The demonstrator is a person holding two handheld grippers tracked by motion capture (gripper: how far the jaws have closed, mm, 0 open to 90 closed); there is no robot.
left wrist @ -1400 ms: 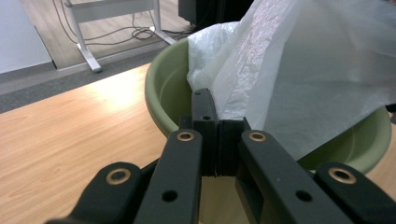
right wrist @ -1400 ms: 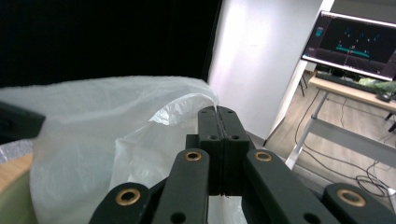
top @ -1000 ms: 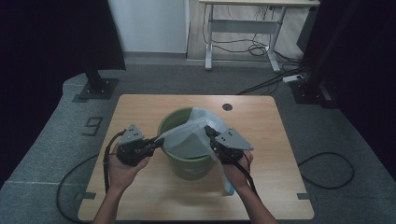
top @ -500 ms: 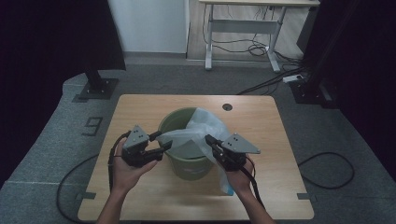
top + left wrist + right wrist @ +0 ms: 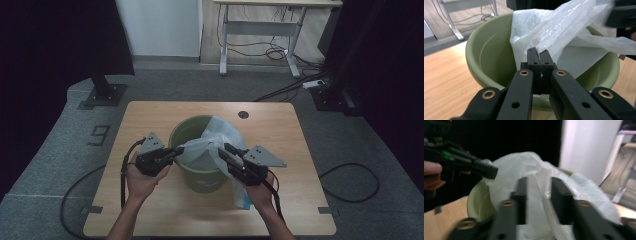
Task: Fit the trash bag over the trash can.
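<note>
Holding a white plastic bag (image 5: 212,142) over a green bucket (image 5: 186,134) that stands mid-counter (image 5: 150,112). The bag drapes across the bucket's mouth from 9 o'clock to 3 o'clock and hangs down the outside wall at about 4 o'clock.

Left hand-held gripper (image 5: 176,150), at the bucket's 9 o'clock: jaws pressed together, pinching a fold of the bag's edge; in the left gripper view (image 5: 538,53) the film comes out right at the tips.

Right hand-held gripper (image 5: 223,149), at the 3 o'clock rim: jaws have just been opening and stand spread; in the right gripper view (image 5: 537,183) the bag film lies between them, pads not pressing on it. The view is blurred.
</note>
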